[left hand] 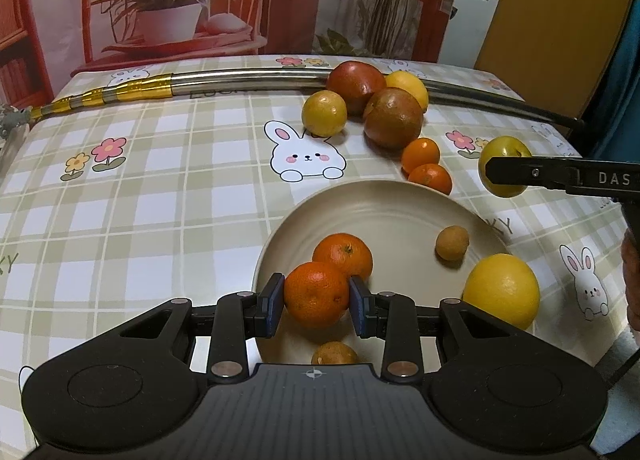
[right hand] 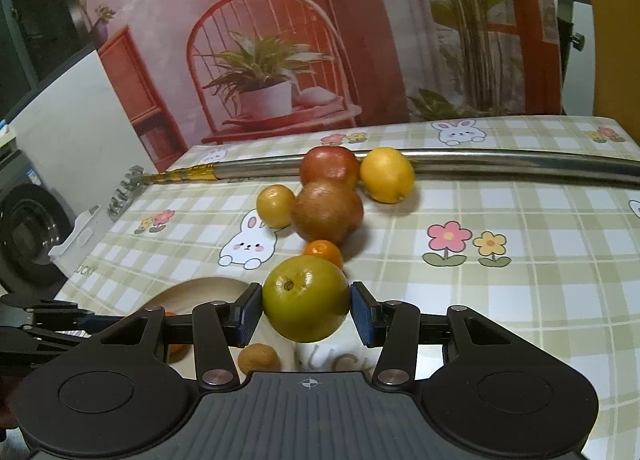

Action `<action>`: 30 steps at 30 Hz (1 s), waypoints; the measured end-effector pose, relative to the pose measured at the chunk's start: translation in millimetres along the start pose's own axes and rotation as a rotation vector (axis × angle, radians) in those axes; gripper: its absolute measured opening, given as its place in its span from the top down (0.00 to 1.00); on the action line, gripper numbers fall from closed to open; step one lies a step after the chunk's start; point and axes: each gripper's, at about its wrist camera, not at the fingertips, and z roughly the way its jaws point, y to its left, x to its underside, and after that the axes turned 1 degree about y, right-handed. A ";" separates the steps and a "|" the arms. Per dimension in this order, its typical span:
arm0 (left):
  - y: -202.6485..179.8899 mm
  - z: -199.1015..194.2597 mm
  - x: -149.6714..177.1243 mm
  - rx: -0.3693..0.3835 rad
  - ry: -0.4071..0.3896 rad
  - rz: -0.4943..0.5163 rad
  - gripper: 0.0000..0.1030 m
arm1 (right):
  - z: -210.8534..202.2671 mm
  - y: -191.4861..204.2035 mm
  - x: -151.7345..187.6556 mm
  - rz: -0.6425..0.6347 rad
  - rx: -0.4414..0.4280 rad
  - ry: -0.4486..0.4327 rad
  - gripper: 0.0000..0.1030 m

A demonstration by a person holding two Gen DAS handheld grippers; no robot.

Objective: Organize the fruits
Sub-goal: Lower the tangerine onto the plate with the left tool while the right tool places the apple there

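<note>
Left gripper pinches a tangerine low over the plate, seemingly to set it beside its twin; your right gripper pinches a green fruit, raised off the surface just right of the plate, likely bound there too.

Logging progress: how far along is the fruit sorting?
Partly done. The plate already holds a tangerine and small brown fruits. In hand: left gripper grips a tangerine over the plate; right gripper carries a green fruit. Left: the fruit pile on the tablecloth.
</note>
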 end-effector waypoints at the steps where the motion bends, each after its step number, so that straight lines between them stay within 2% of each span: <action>1: 0.0 1.8 -0.1 -0.002 0.002 -0.001 0.65 | 0.5 0.9 -0.3 -0.002 -0.001 0.001 0.57; 11: 0.7 6.7 1.0 -0.005 -0.005 -0.006 0.65 | 9.4 11.4 -1.2 -0.029 -0.025 0.020 0.57; 21: 1.5 4.3 1.7 -0.005 -0.013 -0.012 0.65 | 29.6 35.0 -0.4 -0.111 -0.064 0.065 0.57; 30: 11.3 -12.3 -4.6 0.004 -0.070 -0.053 0.65 | 44.8 49.6 2.9 -0.165 -0.083 0.109 0.57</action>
